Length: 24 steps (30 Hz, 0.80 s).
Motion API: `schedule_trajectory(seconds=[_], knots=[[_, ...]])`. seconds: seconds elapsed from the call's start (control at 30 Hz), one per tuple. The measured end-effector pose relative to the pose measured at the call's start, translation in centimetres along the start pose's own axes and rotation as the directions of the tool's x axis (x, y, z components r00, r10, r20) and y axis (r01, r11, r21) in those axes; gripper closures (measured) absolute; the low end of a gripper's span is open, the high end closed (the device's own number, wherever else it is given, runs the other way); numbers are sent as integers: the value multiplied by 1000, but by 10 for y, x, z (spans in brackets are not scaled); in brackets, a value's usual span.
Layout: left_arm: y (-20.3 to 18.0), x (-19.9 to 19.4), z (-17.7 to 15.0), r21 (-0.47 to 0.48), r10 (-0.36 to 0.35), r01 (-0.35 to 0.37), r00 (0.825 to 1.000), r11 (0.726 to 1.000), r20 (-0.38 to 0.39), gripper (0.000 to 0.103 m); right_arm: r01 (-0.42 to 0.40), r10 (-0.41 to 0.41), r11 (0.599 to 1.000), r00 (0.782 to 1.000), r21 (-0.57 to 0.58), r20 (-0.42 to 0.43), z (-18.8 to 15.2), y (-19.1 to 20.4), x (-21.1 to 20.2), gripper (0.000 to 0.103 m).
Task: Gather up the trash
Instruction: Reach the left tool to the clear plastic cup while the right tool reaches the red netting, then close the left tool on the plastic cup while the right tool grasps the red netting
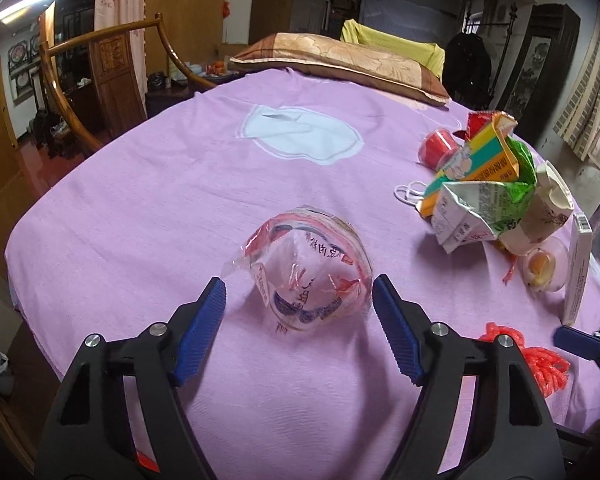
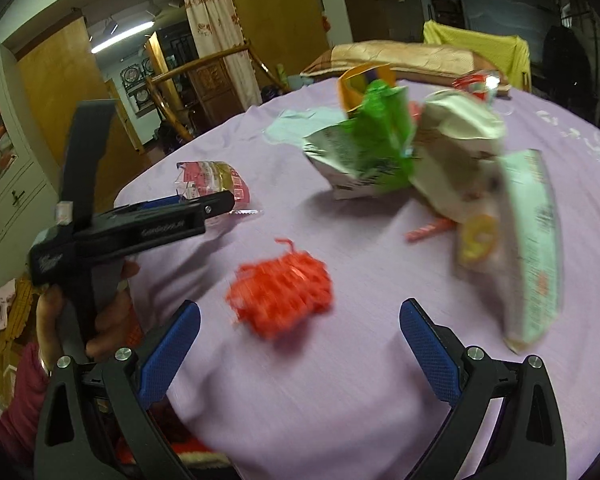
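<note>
The left gripper [image 1: 298,302] stands spread with its blue pads either side of a crumpled clear plastic wrapper printed in red and blue [image 1: 304,270], which lies on the pink bedspread [image 1: 140,200] just ahead; the right pad looks about to touch it, the left pad is still apart. The right gripper [image 2: 300,334], also spread and empty, points at a bunched red plastic net [image 2: 282,296] just in front of it. No bin or bag for trash shows in either view.

A crumpled clear printed wrapper [image 1: 308,272] lay apart from the heaped cartons [image 1: 488,184], with a red mesh net [image 2: 282,294] nearby.
</note>
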<state>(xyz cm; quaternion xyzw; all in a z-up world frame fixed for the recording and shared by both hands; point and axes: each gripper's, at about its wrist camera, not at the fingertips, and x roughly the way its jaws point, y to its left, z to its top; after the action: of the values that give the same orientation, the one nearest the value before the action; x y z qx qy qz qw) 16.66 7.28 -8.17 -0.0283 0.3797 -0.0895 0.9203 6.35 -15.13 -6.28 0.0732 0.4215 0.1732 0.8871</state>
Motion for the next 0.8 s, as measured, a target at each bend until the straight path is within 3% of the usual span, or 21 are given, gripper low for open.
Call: schedule_trajectory(seconds=[0.1, 0.13, 0.17, 0.2, 0.3, 0.47, 0.53, 0.57, 0.6, 0.67, 0.8], knots=[[9, 0, 3, -12, 2, -2, 1000, 1000, 4, 28, -16, 17, 1000, 999, 27, -33, 9, 2, 17, 15], [12, -1, 5, -14, 0, 0, 1000, 1000, 7, 28, -20, 21, 999, 999, 31, -45, 11, 1, 21, 29], [13, -1, 6, -14, -1, 1, 1000, 1000, 9, 28, -26, 28, 999, 998, 35, -58, 12, 0, 25, 53], [13, -2, 7, -14, -2, 3, 1000, 1000, 10, 23, -39, 41, 999, 996, 37, -74, 11, -1, 28, 59], [11, -2, 12, -15, 10, -9, 1000, 1000, 26, 9, -47, 49, 998, 998, 49, -43, 9, -8, 21, 59], [2, 16, 22, -15, 2, -2, 1000, 1000, -19, 10, -22, 21, 999, 1000, 43, 15, -1, -19, -5, 59], [0, 22, 22, -25, -40, 39, 998, 999, -42, 28, -14, 13, 999, 1000, 50, 23, -4, -26, -13, 58], [-2, 24, 22, -22, -72, 71, 996, 997, -53, 43, -12, 11, 999, 1000, 53, 27, -6, -29, -17, 58], [-4, 24, 21, -20, -90, 89, 994, 996, -60, 49, -11, 9, 998, 999, 58, 33, -8, -32, -20, 58], [-8, 18, 18, -13, -99, 99, 994, 995, -48, 54, -12, 9, 998, 999, 65, 41, -11, -33, -27, 58], [-6, -6, 14, -7, -77, 77, 997, 997, -7, 54, -20, 15, 998, 998, 67, 67, -14, -38, -39, 58]])
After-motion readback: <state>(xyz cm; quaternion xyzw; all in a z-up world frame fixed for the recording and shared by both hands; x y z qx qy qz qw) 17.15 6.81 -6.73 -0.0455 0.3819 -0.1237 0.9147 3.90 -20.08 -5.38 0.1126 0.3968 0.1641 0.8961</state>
